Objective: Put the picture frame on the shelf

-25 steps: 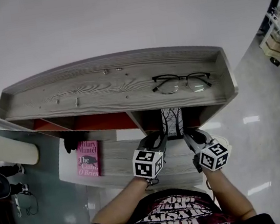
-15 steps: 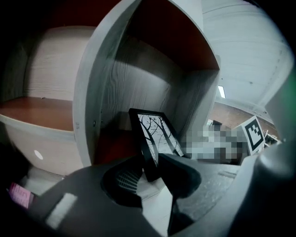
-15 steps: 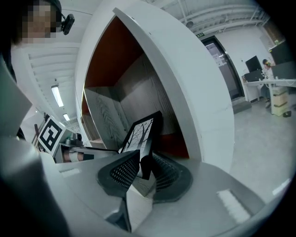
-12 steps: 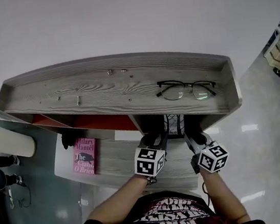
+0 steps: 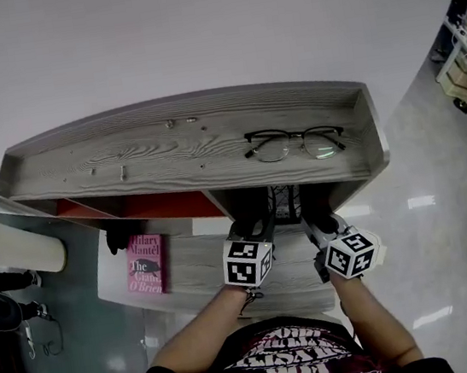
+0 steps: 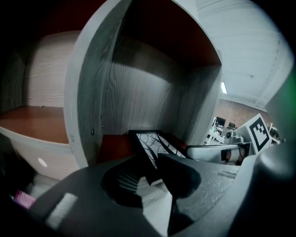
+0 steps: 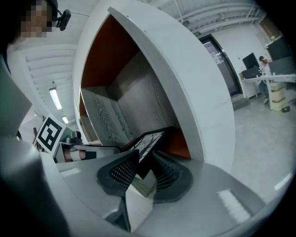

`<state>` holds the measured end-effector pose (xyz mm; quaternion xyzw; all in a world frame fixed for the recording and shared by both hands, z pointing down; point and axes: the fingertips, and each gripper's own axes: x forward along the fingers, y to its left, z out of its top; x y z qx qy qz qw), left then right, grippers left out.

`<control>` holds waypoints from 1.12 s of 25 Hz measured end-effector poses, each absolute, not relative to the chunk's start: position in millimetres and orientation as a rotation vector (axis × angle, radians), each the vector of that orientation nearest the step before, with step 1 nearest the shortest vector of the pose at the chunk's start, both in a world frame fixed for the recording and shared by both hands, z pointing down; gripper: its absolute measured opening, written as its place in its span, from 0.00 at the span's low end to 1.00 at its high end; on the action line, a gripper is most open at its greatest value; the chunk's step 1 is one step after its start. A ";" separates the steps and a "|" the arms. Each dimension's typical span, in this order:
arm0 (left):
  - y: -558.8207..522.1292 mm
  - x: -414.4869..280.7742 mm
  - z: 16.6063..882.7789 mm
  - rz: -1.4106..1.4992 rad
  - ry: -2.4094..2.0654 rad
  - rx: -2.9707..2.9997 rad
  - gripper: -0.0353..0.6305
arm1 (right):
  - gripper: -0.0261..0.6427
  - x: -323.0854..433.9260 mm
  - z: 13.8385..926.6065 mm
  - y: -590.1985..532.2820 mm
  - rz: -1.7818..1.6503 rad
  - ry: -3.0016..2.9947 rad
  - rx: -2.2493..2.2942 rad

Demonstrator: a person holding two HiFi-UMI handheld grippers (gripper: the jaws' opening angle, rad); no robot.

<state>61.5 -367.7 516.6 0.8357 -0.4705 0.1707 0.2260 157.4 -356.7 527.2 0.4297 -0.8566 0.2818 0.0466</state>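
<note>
The picture frame (image 5: 284, 204), black-edged with a branch print, stands tilted in the right-hand compartment under the shelf unit's top board (image 5: 169, 160). My left gripper (image 5: 255, 230) reaches in from the left. In the left gripper view it (image 6: 150, 159) is shut on the frame's (image 6: 155, 144) near lower corner. My right gripper (image 5: 320, 224) reaches in from the right. Its jaws (image 7: 145, 155) have just been opening, and the frame's (image 7: 149, 141) other lower corner stays between the pads, no longer squeezed. The compartment's back wall is grey wood and its floor is orange.
A pair of black glasses (image 5: 294, 142) lies on the top board above the compartment. A pink book (image 5: 146, 263) lies on the lower ledge to the left. A white cylinder (image 5: 9, 243) stands left of the unit. Upright dividers (image 6: 85, 115) wall the compartment closely on both sides.
Less of the frame and of both grippers' jaws shows below the top board than a second ago. Both grippers stay at the frame's lower corners.
</note>
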 end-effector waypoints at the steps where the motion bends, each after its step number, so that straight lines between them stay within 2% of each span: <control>1: -367.6 61.4 515.8 0.470 -1.298 2.306 0.22 | 0.21 157.0 527.0 -356.4 0.862 -2.618 1.307; 9: -363.6 57.5 497.1 0.387 -1.330 2.399 0.22 | 0.33 158.4 517.5 -350.0 0.743 -2.632 1.313; 12: -355.2 45.4 488.1 0.340 -1.359 2.403 0.22 | 0.34 163.1 512.8 -344.0 0.639 -2.597 1.328; 13: -349.9 40.8 485.3 0.323 -1.362 2.402 0.22 | 0.34 164.8 508.6 -339.9 0.596 -2.591 1.340; 14: -343.7 36.4 482.2 0.306 -1.359 2.401 0.22 | 0.29 166.5 502.8 -334.8 0.545 -2.588 1.357; 17: -325.1 23.5 468.5 0.249 -1.353 2.424 0.21 | 0.08 166.0 483.2 -314.3 0.391 -2.606 1.384; 20: -304.3 1.5 455.1 0.226 -1.400 2.455 0.05 | 0.08 155.1 473.1 -289.8 0.293 -2.609 1.375; 28: -251.3 -54.2 437.0 0.215 -1.467 2.462 0.05 | 0.08 126.9 449.6 -233.3 0.214 -2.592 1.404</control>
